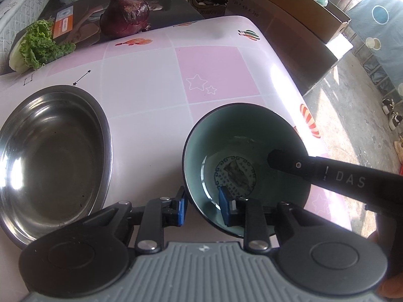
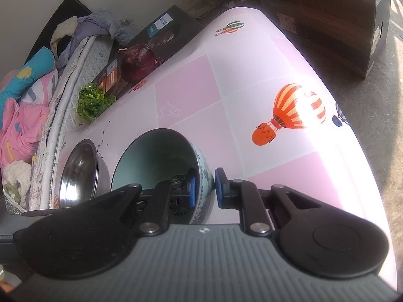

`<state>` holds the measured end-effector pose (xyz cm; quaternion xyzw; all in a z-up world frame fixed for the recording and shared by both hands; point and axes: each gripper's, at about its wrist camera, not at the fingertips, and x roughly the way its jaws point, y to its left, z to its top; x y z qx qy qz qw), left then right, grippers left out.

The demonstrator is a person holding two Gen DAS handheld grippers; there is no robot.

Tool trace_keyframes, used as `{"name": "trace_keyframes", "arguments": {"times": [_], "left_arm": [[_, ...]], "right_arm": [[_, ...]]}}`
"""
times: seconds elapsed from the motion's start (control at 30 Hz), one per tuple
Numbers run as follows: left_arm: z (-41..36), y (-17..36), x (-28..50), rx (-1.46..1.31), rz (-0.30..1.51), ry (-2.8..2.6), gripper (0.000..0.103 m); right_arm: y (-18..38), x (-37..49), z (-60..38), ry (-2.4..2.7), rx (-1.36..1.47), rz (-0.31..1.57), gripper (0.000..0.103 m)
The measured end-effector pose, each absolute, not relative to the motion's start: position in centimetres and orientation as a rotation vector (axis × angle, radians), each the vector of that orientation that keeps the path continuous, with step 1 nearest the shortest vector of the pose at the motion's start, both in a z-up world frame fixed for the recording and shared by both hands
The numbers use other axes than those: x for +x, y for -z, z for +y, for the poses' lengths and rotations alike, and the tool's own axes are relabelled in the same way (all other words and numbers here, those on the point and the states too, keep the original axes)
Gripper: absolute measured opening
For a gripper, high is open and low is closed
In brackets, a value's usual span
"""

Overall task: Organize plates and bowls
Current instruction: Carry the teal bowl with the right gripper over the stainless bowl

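Both grippers clamp the ceramic bowl (image 1: pixel 245 166) by its rim: the left gripper (image 1: pixel 202 207) pinches the near wall, the right gripper (image 2: pixel 204 188) the wall at 3 o'clock, each with one pad inside. It sits on the worktop (image 1: pixel 141 88), just beside the steel bowl (image 1: pixel 50 151) at 9 o'clock. Nesting looks to be the step in hand; next comes a level lift across into the steel one. An onion (image 1: pixel 124 16) and lettuce (image 1: pixel 37 44) lie at 11 o'clock.
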<state>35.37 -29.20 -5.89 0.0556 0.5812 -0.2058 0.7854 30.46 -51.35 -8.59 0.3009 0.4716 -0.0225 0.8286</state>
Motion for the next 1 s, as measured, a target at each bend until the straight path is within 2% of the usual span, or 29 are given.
{"name": "trace_keyframes", "arguments": {"times": [1.0], "left_arm": [[-28.1, 3.0, 34.6, 0.096, 1.188, 0.457, 0.029]], "right_arm": [[6.0, 30.2, -51.4, 0.053, 0.617, 0.965, 0.014]]}}
